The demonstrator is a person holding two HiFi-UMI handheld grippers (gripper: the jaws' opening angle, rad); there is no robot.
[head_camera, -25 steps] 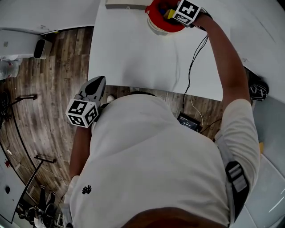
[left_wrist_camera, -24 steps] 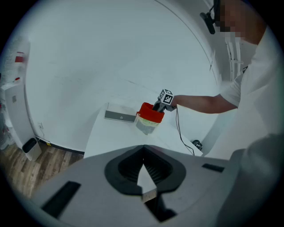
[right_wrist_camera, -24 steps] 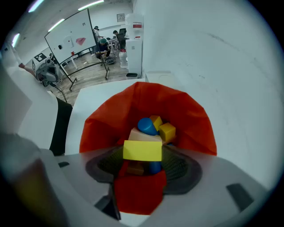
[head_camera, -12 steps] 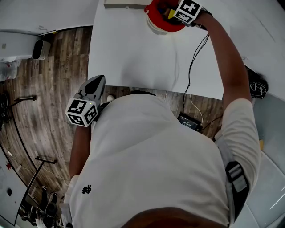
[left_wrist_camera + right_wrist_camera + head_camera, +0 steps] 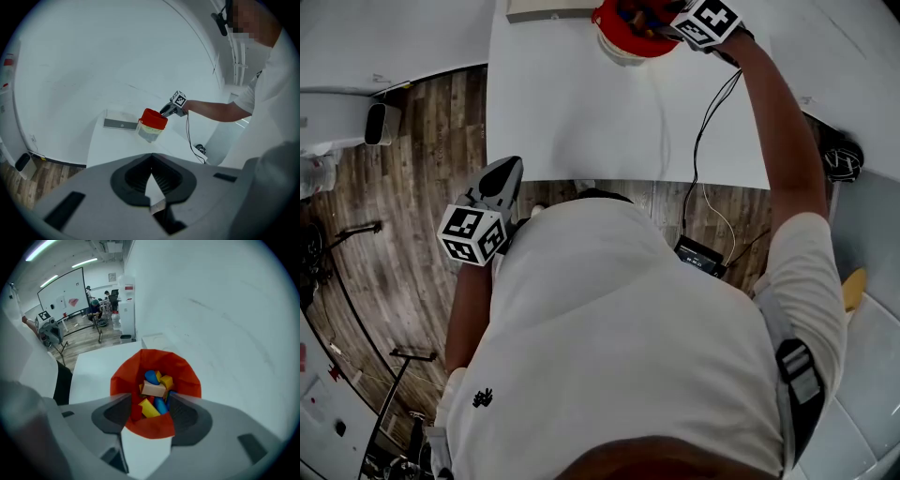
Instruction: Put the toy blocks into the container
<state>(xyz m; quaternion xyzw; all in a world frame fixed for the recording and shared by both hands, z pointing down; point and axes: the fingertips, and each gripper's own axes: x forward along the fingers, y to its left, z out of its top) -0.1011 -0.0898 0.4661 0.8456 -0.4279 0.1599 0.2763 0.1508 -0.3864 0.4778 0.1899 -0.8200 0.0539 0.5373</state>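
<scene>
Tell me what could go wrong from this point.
1. The right tongs hang open with their jaws just over the red-lined container; a jaw could snag its rim and tip the toy blocks out.
2. The cable trails from those tongs across the table; it might catch on the edge and jerk them.

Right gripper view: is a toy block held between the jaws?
No, the jaws of the right gripper stand apart and empty; the blocks lie inside the container.

Our left gripper (image 5: 151,158) hangs at our side, jaws together, empty; our right arm (image 5: 778,141) stretches forward, right gripper (image 5: 150,401) pointing steeply down, jaws wide apart.
</scene>
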